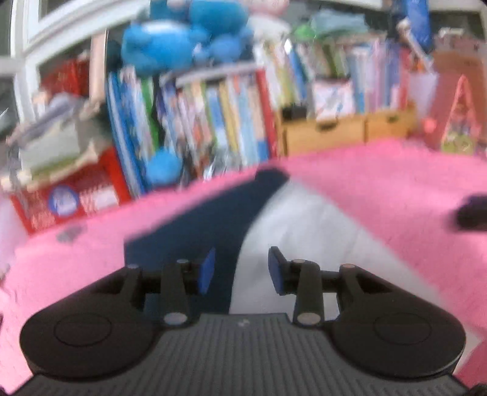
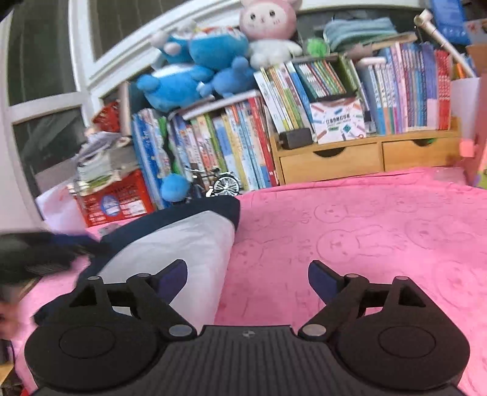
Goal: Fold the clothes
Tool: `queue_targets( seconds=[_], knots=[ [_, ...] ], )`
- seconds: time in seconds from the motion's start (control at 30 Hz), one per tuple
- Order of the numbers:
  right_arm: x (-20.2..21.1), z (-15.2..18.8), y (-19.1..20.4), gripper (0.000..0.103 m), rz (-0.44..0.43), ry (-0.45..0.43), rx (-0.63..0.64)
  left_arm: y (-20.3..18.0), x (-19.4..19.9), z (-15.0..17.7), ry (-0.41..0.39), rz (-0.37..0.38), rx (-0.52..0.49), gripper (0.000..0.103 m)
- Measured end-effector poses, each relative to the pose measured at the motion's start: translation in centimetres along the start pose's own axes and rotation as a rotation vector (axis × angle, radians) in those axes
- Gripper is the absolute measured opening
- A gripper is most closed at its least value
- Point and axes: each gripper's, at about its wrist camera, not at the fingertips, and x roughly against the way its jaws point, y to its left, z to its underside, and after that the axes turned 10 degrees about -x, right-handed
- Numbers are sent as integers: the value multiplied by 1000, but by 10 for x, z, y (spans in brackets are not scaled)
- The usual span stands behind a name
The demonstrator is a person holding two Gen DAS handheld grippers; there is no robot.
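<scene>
A folded navy-and-white garment (image 1: 289, 225) lies on the pink blanket (image 1: 380, 182). In the blurred left wrist view my left gripper (image 1: 240, 269) hovers over the seam between its navy and white parts, open, with nothing between the blue pads. In the right wrist view the same garment (image 2: 182, 240) lies to the left, and my right gripper (image 2: 248, 278) is wide open above the blanket (image 2: 350, 237) at the garment's right edge, holding nothing. The left gripper's body (image 2: 33, 252) shows as a dark blur at the far left.
Behind the blanket stand rows of books (image 2: 237, 146), blue plush toys (image 2: 197, 67), a pink plush (image 2: 268, 27), a wooden drawer unit (image 2: 365, 158), a red box (image 2: 115, 201) and a small model bicycle (image 2: 213, 182). A window (image 2: 39, 76) is at left.
</scene>
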Motion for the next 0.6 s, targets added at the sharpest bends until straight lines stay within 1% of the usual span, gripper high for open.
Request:
queue_targets(
  seconds=[0.07,0.17,0.27,0.3,0.33,0.37,0.4,0.47,0.5,0.6],
  knots=[
    [25,7,5,91,10,-10,30,8,-8,14,16,-37,25,39],
    [61,19,13,92,26,-24,74,32,-6,29,36,-41,85,47],
    [74,30,16,92,41,-22,89,53,-5,33,102,-204,63,44],
    [76,32,17,92,45,-21,90,63,-2,33,117,-233,85,42],
    [75,33,20,92,52,-25,90,70,3,32,105,-228,108,42],
    [73,33,24,92,59,-28,93,75,11,28,66,-200,113,42],
    [70,32,28,92,66,-33,101,74,17,24,28,-181,90,42],
    [61,33,40,92,78,-45,135,64,22,13,-29,-162,2,42],
    [56,34,47,92,81,-49,158,57,19,6,-46,-144,-40,42],
    [45,38,65,92,68,-53,212,35,1,-13,-74,-69,-124,42]
  ],
)
